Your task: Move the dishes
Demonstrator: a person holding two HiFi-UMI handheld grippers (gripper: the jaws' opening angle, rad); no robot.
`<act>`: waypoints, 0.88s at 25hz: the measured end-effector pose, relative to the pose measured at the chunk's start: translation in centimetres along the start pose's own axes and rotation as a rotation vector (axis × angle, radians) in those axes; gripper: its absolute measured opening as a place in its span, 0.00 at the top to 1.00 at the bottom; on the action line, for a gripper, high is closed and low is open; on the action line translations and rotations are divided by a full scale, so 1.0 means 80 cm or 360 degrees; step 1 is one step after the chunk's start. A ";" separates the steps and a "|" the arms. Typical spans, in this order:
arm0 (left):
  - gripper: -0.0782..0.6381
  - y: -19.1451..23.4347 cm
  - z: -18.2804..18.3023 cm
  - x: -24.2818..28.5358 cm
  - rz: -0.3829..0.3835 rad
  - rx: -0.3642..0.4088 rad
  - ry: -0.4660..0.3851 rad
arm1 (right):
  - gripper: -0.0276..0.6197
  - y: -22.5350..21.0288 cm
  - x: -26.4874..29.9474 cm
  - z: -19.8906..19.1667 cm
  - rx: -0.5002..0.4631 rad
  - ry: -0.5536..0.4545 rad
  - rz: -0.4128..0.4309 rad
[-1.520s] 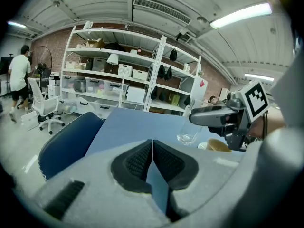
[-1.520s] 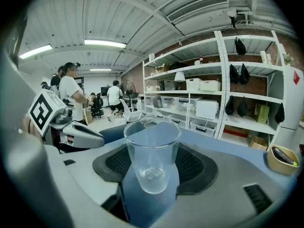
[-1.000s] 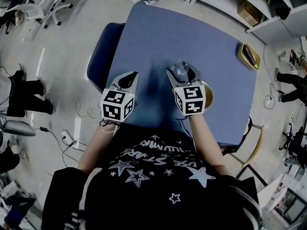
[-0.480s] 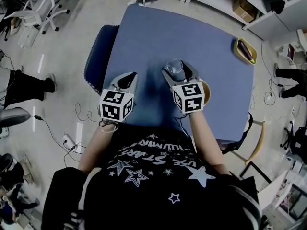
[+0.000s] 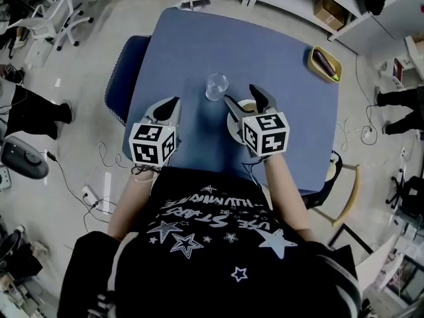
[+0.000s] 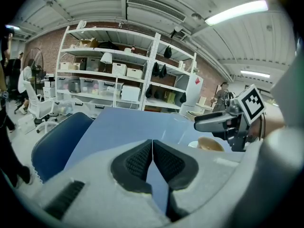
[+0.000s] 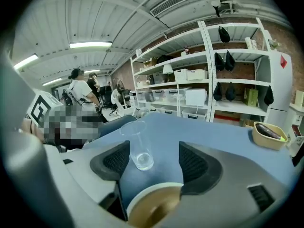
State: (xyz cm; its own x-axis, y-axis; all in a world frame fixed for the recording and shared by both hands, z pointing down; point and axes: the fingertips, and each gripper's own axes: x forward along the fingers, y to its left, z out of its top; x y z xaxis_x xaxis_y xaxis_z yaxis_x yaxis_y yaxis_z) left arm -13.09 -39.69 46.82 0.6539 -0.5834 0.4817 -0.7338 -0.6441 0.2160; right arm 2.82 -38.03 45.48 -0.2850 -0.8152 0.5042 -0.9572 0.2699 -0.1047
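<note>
I see the blue table [image 5: 265, 65] fill the middle of the head view, and a blue chair [image 5: 122, 78] stands against its edge at 9 o'clock.

The left gripper [image 5: 173, 102] hangs over the near edge of the table at about 7 o'clock from its middle. Its jaws are pressed together and nothing is between them.

The right gripper [image 5: 240, 95] is at about 6 o'clock from the middle. Its jaws stand wide apart and have just been opening. In the right gripper view the pads [image 7: 116, 158] touch nothing.

The bowl [image 7: 152, 205], white outside and brown inside, lies on the table under this gripper, low between the two jaws.

A yellow tray [image 5: 325, 63] with a dark object inside sits near the far corner at 2 o'clock.

The glass [image 5: 216, 86] is clear and upright. It stands on the table at 11 o'clock from the right gripper, just past the tips and free of them.
</note>
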 end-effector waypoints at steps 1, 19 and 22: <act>0.86 -0.008 0.000 0.000 0.0004 0.0000 -0.0002 | 0.46 -0.010 -0.007 -0.005 -0.0002 0.0022 -0.0017; 0.86 -0.104 -0.026 -0.005 0.0124 -0.0044 -0.0022 | 0.62 -0.089 -0.053 -0.110 -0.0098 0.0456 0.0063; 0.86 -0.111 -0.029 -0.009 0.0141 -0.0044 -0.0024 | 0.63 -0.092 -0.054 -0.117 -0.0117 0.0482 0.0072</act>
State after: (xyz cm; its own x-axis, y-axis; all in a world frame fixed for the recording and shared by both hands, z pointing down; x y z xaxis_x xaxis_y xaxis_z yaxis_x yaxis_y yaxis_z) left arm -7.45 -32.38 46.50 0.5886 -0.6449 0.4874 -0.7936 -0.5758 0.1965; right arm 11.53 -31.70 52.12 -0.2884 -0.6148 0.7341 -0.9346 0.3475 -0.0761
